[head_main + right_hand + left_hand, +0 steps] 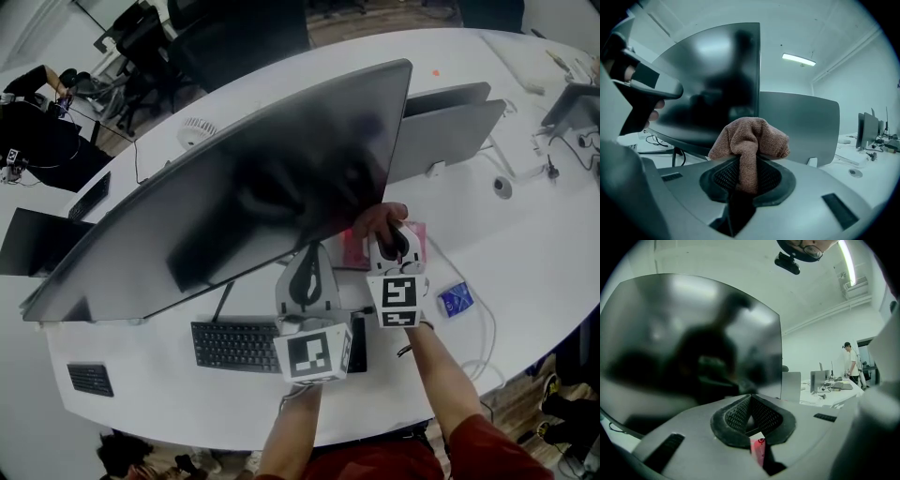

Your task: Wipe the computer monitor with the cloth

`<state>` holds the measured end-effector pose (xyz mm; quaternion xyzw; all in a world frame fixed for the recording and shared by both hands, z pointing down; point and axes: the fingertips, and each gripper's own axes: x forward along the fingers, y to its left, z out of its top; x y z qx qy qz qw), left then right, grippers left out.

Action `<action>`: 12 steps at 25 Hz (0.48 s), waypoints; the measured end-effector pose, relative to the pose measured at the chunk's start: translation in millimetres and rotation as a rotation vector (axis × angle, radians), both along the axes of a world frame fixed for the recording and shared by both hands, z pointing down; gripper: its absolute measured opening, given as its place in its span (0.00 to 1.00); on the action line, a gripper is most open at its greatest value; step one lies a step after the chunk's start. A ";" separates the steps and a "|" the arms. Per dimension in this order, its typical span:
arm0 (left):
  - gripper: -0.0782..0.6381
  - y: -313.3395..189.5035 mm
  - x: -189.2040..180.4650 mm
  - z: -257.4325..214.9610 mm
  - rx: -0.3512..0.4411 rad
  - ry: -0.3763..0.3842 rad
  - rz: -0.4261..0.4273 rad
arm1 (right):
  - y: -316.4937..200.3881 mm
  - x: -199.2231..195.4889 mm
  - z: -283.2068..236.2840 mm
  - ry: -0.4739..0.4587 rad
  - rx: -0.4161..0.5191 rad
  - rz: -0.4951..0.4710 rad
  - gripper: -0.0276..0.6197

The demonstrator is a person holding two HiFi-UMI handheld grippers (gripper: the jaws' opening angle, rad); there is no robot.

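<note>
A wide curved monitor (pixel 253 187) with a dark screen stands across the white desk (pixel 525 244). My right gripper (pixel 392 242) is by the screen's lower right corner, shut on a brown cloth (pixel 751 140). The cloth bunches above the jaws, close in front of the monitor (pixel 717 79); in the head view the cloth (pixel 377 219) lies at the screen's bottom edge. My left gripper (pixel 308 277) sits just left of it under the monitor's lower edge. Its jaws meet at the tip with nothing held, facing the dark screen (pixel 689 343).
A black keyboard (pixel 234 345) lies under the monitor, with a pink packet (pixel 413 234) and a blue packet (pixel 455 301) to the right. Grey monitor backs (pixel 448 129) stand behind. A laptop (pixel 37 242) sits at the left. A person (pixel 851 363) stands far off.
</note>
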<state>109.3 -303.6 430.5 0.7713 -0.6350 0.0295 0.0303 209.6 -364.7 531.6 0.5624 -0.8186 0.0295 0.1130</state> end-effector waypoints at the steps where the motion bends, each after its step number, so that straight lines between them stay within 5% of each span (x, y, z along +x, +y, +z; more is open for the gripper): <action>1: 0.14 0.4 -0.1 -0.1 -0.002 -0.001 -0.001 | 0.3 0.2 0.1 0.001 -0.002 -0.001 0.16; 12: 0.14 15.2 -11.3 -20.5 0.010 0.010 0.004 | 14.1 11.2 -35.6 -0.040 0.029 0.050 0.16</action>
